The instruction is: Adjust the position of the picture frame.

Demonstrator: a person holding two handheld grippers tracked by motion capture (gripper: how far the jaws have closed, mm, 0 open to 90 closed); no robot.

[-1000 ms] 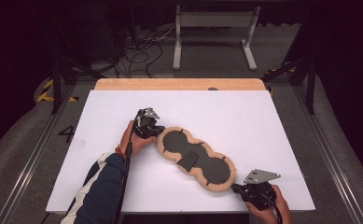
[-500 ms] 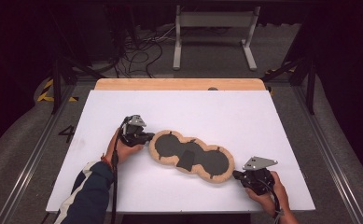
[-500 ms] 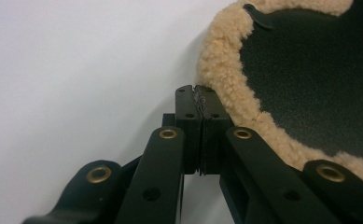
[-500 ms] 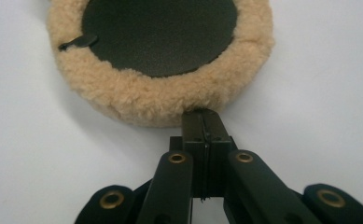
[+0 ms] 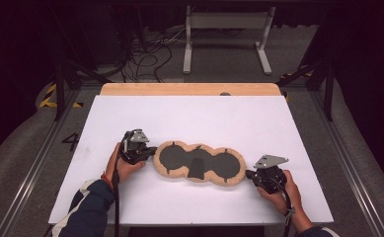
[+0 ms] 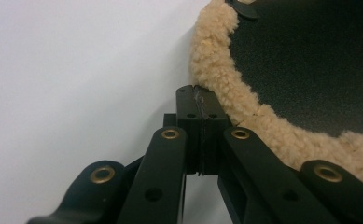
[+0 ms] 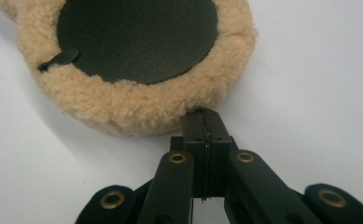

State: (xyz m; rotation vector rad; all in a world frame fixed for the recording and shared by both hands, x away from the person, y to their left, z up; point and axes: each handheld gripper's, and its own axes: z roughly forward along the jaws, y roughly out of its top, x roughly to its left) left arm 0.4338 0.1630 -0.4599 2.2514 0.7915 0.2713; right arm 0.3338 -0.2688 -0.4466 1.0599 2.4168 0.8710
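Two closed tools, left tool (image 5: 149,152) and right tool (image 5: 251,174), one fleece-edged pad (image 5: 199,163) between.

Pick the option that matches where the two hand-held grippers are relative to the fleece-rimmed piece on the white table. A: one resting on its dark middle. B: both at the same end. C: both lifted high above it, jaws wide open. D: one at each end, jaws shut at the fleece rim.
D: the left hand-held gripper and the right hand-held gripper sit at opposite ends of the fleece-rimmed piece, jaws shut at its rim.

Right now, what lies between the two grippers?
The fleece-edged mat spans the gap between left gripper and right gripper, each at one end, in the high view.
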